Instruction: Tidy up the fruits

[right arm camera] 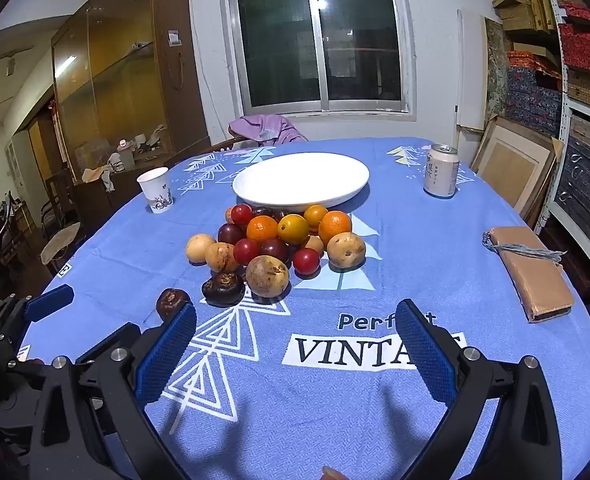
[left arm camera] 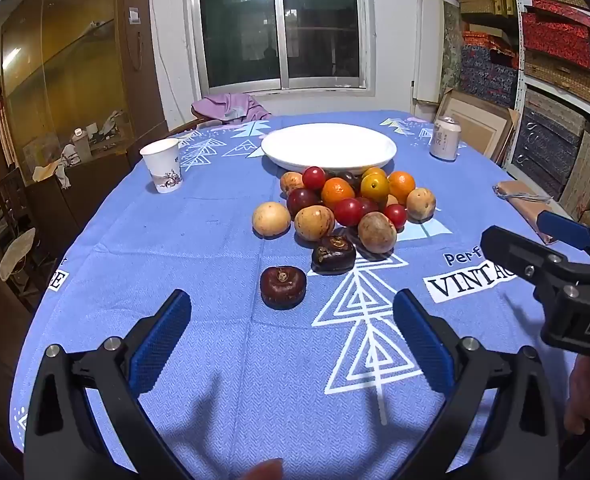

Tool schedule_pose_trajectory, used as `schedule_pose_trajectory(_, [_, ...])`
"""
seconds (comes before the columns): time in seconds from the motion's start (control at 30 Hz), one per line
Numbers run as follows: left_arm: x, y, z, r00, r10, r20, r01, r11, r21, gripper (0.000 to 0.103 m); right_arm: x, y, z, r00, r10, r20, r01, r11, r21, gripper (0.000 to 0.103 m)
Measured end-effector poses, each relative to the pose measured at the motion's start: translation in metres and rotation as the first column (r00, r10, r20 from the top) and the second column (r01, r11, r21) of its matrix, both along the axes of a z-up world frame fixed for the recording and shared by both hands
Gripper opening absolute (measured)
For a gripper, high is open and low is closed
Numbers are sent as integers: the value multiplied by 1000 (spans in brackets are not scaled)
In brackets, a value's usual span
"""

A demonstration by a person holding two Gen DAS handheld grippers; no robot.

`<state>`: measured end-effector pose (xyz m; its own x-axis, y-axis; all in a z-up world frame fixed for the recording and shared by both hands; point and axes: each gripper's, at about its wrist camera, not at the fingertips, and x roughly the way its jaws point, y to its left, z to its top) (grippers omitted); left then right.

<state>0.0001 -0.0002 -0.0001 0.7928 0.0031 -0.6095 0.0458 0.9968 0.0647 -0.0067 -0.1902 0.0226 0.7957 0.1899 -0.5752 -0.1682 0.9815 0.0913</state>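
The dark fruit (left arm camera: 283, 287) lies straight ahead of the left gripper (left arm camera: 291, 344), nearest the table's (left arm camera: 215, 360) near edge; both the left and the right gripper (right arm camera: 295, 354) gape wide, empty.

Left claw (left arm camera: 291, 344) and right claw (right arm camera: 295, 354) wide, empty, angled downward.

— What sort of place?
— A lived-in home room, doubling as storage. Round table (right arm camera: 415, 248) under a printed blue cloth straight ahead of the gripper, sliding window (right arm camera: 319, 40) beyond it.
— And to the sides?
— Glass-fronted wooden cabinet (right arm camera: 111, 72) off to the left, shelves stacked with patterned boxes (right arm camera: 587, 80) off to the right, framed boards (right arm camera: 511, 164) leaning below.
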Motion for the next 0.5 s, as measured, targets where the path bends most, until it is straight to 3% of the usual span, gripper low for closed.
schedule_pose_trajectory(0.5, [-1, 0, 0, 1000, 1, -2, -1, 1000, -3, 99, -1, -2, 1, 1000, 2, 2, -2, 1000, 5, 100])
